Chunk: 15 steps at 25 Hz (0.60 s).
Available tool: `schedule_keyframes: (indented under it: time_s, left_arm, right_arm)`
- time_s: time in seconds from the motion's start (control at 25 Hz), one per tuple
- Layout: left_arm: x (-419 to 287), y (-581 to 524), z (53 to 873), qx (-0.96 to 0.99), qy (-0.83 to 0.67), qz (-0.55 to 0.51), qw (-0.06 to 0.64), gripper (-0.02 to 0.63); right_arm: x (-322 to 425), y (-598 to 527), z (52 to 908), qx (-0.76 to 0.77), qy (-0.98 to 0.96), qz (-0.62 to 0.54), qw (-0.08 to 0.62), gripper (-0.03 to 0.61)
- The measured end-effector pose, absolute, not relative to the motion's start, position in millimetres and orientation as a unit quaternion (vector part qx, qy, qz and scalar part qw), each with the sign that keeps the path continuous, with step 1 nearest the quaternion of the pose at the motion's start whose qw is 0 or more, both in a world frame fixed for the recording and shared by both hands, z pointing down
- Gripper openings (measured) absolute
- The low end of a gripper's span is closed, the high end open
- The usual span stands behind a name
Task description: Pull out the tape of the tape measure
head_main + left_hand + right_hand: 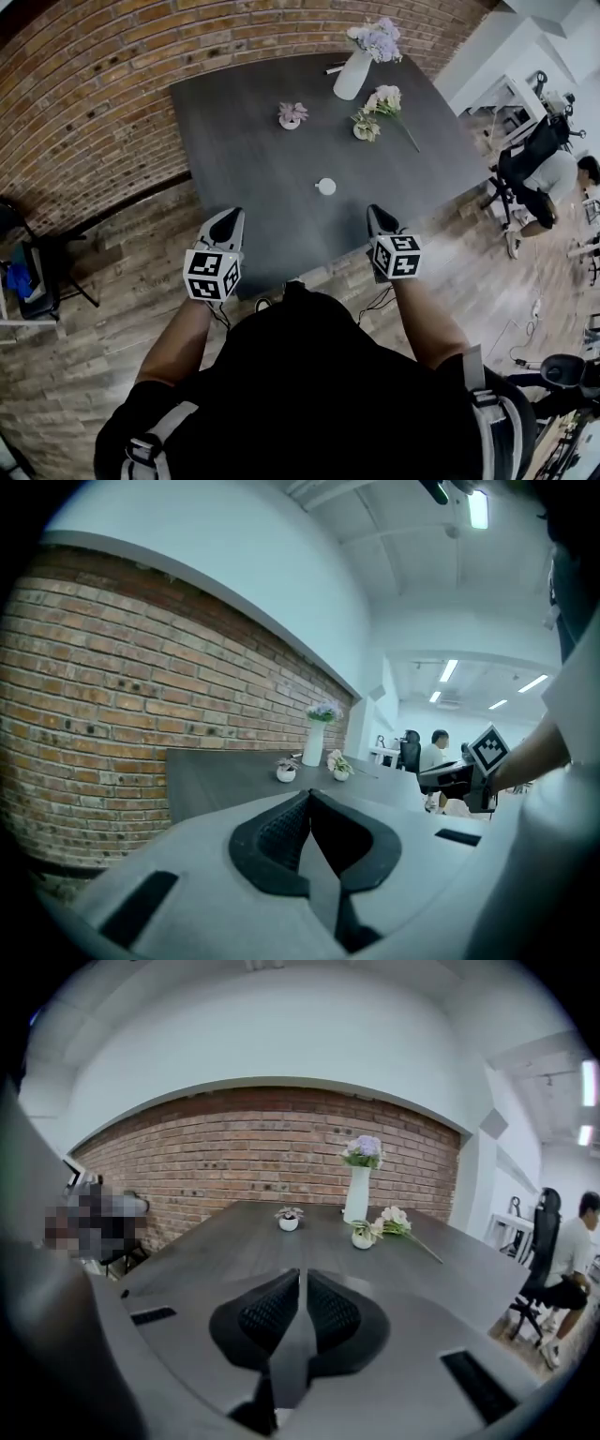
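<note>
Left tool (229,217), right tool (379,216): both pinched closed, holding nothing. Tape measure (325,186) lies on the bench (244,169) just beyond and between them, untouched. Risk: the small round case skids if closed jaws nudge it.

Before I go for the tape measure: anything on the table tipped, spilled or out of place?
Nothing spilled. One loose flower sprig lies flat on the table beside a small pot, not in the upright vase. The tape measure sits alone, untouched.
</note>
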<state>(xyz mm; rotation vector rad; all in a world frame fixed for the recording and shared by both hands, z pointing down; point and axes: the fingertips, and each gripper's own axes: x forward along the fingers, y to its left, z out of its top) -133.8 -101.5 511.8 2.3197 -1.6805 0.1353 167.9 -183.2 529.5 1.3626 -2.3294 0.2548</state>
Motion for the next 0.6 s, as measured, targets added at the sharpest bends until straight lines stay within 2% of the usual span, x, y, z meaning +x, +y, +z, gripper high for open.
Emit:
schedule_keyframes:
  time_s: [0.12, 0.2, 0.28, 0.6]
  left_arm:
    - [-117.6, -113.0, 514.8, 0.812, -0.564, 0.059, 0.136, 0.009]
    - [-108.7, -119.4, 515.7, 0.819, -0.553, 0.068, 0.135, 0.009]
    - [-105.6, -128.2, 516.8, 0.822, -0.548, 0.078, 0.134, 0.009]
    - [-103.4, -160.7, 531.3, 0.813, -0.554, 0.095, 0.153, 0.009]
  right_arm:
    - [148.7, -177.3, 545.1, 0.444, -0.862, 0.101, 0.223, 0.099]
    - [136.0, -171.7, 556.9, 0.405, -0.878, 0.119, 0.226, 0.193]
    - [123.3, -169.4, 567.1, 0.373, -0.889, 0.127, 0.231, 0.237]
    - [101.8, -210.2, 607.6, 0.317, -0.894, 0.138, 0.285, 0.287]
